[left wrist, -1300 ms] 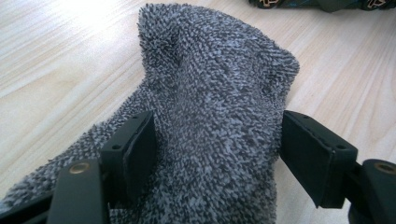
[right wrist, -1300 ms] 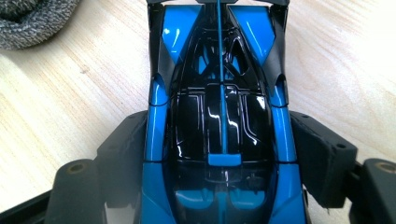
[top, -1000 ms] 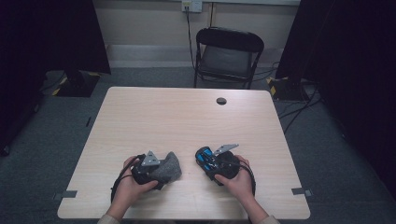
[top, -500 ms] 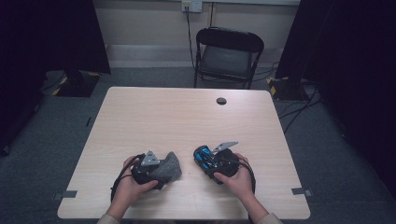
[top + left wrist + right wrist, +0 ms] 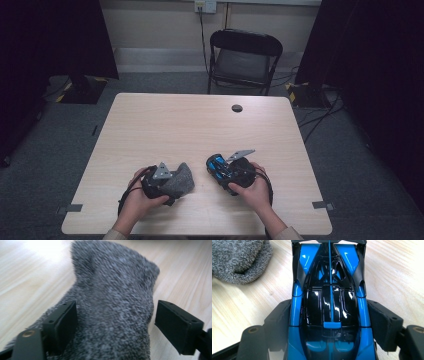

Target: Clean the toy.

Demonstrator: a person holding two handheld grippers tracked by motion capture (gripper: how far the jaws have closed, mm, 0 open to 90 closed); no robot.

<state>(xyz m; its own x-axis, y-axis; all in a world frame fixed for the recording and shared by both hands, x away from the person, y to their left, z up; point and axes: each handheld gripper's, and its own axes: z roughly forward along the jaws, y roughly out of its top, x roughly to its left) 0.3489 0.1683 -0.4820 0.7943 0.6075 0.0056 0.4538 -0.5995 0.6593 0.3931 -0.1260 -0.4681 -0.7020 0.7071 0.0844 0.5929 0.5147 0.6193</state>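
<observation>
grey sock (image 5: pixel 112 302) | left claw (image 5: pixel 115 322) just opening around it | right claw (image 5: pixel 329 325) clamps blue car (image 5: pixel 329 302)

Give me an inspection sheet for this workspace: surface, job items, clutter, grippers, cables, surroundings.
Surface: light wood table, with a dark round grommet near the far edge.
Job's things: grey fuzzy sock lying on the table; blue and black toy car.
Clutter: nothing seen.
Grippers: left gripper straddles the sock, jaws just been opening, a gap shows at one pad. Right gripper is shut on the toy car's sides.
Cables: black cable loops by the left hand; floor cables right of the table.
Surroundings: black folding chair behind the table, wall outlet, dark curtains, grey carpet.
</observation>
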